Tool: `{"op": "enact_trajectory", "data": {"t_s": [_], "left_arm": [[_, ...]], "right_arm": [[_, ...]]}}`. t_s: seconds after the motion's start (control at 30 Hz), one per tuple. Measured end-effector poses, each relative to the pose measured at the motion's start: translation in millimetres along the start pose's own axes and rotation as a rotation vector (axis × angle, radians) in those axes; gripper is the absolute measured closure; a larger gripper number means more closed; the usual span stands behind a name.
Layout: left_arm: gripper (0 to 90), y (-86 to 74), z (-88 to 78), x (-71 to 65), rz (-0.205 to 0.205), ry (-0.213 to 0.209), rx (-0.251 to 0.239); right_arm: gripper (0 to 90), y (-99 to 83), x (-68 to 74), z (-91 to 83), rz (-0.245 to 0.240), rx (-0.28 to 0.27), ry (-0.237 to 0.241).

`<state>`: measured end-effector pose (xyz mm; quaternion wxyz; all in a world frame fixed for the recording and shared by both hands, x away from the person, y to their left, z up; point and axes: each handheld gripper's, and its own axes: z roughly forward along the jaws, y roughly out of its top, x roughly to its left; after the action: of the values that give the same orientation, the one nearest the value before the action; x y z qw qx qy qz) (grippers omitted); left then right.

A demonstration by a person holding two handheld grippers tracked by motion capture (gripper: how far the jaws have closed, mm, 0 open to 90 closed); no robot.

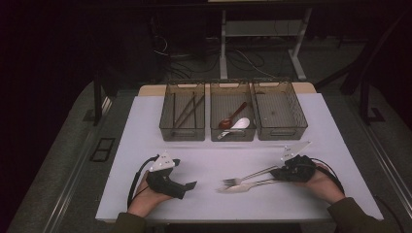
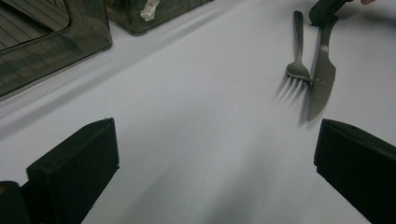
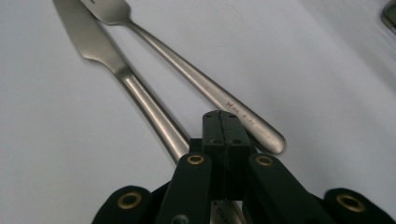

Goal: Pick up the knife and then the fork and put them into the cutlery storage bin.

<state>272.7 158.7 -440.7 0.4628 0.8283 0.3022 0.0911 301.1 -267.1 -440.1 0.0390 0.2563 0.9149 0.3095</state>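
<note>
The right gripper (image 3: 223, 126) has its jaws pressed together, the two black pads meeting flat with no gap. They sit low over the handle ends of a knife (image 3: 135, 93) and a fork (image 3: 205, 84), and the knife's handle runs under the gripper body; whether it is pinched there cannot be told. In the high view the right gripper (image 1: 278, 173) lies in the person's right hand (image 1: 323, 182) near the front right of the surface (image 1: 209, 160).

The left gripper (image 2: 215, 154) has its jaws wide apart with bare surface between them; it rests in the left hand (image 1: 145, 200) at the front left, well apart from the cutlery.

The knife (image 1: 245, 187) and fork (image 1: 248, 176) lie side by side on the surface between the two grippers, handles toward the right gripper, tips toward the left. Both are plain brushed steel; the knife has a finely toothed edge and a round handle, and the fork's slim, flattened handle carries small stamped lettering too fine to read. In the left gripper view the fork's tines touch the knife blade.

Three dark, see-through bins stand in a row at the far side. The left bin (image 1: 182, 131) holds dark chopsticks (image 1: 187, 110) lying lengthwise. The middle bin (image 1: 232, 133) holds a reddish-brown spoon (image 1: 232, 116) and a white spoon (image 1: 239, 125). The right bin (image 1: 279, 128) shows a bare ribbed floor.
</note>
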Motion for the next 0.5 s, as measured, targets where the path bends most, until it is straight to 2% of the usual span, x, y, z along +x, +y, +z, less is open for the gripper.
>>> {"op": "enact_trajectory", "data": {"t_s": [0.27, 0.3, 0.5], "left_arm": [[0.0, 0.2, 0.0, -0.6, 0.005, -0.012, 0.005], [0.0, 0.2, 0.2, -0.8, 0.006, -0.015, 0.004], [0.0, -0.4, 1.8, -1.8, 0.016, -0.026, 0.01]], "right_arm": [[90.0, -4.9, 12.6, -5.0, -0.025, 0.037, 0.045], [89.9, -5.7, 13.0, -5.6, -0.047, 0.046, 0.041], [89.9, -7.6, 22.0, -8.0, -0.084, 0.073, 0.076]]}}
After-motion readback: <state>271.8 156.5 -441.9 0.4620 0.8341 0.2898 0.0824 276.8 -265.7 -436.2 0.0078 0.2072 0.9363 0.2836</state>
